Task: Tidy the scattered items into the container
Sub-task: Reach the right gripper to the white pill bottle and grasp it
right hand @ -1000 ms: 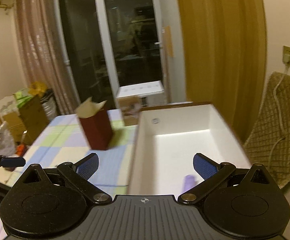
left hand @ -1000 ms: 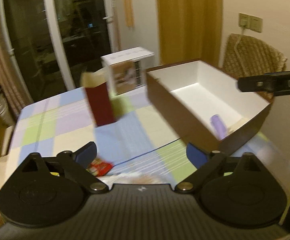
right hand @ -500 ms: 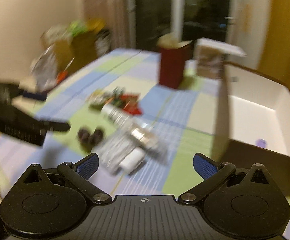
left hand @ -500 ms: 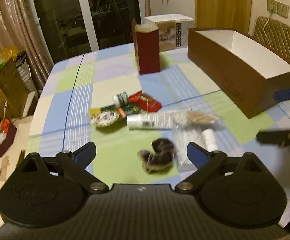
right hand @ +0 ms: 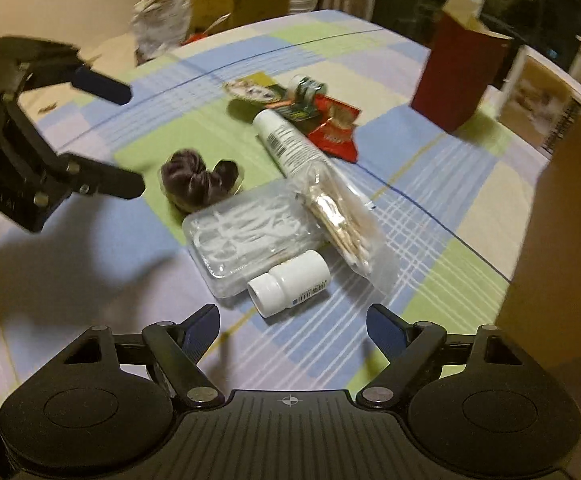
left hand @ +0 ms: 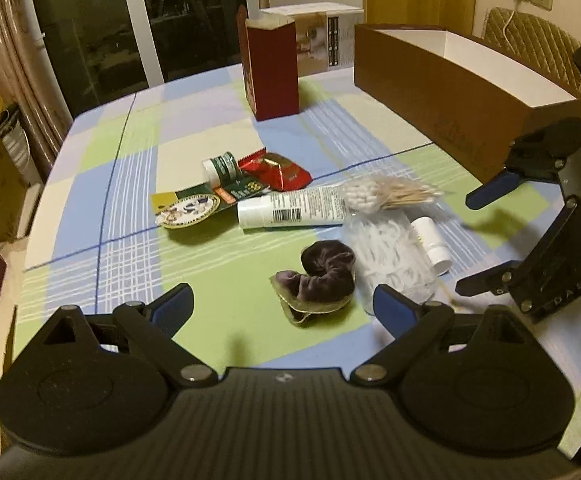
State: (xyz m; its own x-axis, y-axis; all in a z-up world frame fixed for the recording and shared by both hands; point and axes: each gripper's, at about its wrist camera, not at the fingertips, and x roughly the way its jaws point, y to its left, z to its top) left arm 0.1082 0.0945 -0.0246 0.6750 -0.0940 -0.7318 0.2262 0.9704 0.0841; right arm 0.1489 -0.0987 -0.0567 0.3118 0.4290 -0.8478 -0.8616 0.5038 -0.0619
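Here the right gripper (right hand: 292, 326) points down at a white pill bottle (right hand: 289, 283) lying on its side near the table's (left hand: 138, 168) near edge; its jaws are closing, with nothing between them yet. The bottle is probably light, rigid smooth plastic, round and apt to roll, so the pads would best take it across the body, not the cap. Touching it is a clear floss-pick case (right hand: 246, 234), stiff and slick, and over that a crinkly bag of cotton swabs (right hand: 340, 216), limp and likely to sag. A white tube (right hand: 288, 142) would give under pressure. The left gripper (left hand: 282, 306) has jaws apart and empty just short of a velvet scrunchie (left hand: 322, 276), soft and easy to pinch anywhere. The box (left hand: 462, 84), brown outside and white inside, stands by the table's far right corner.
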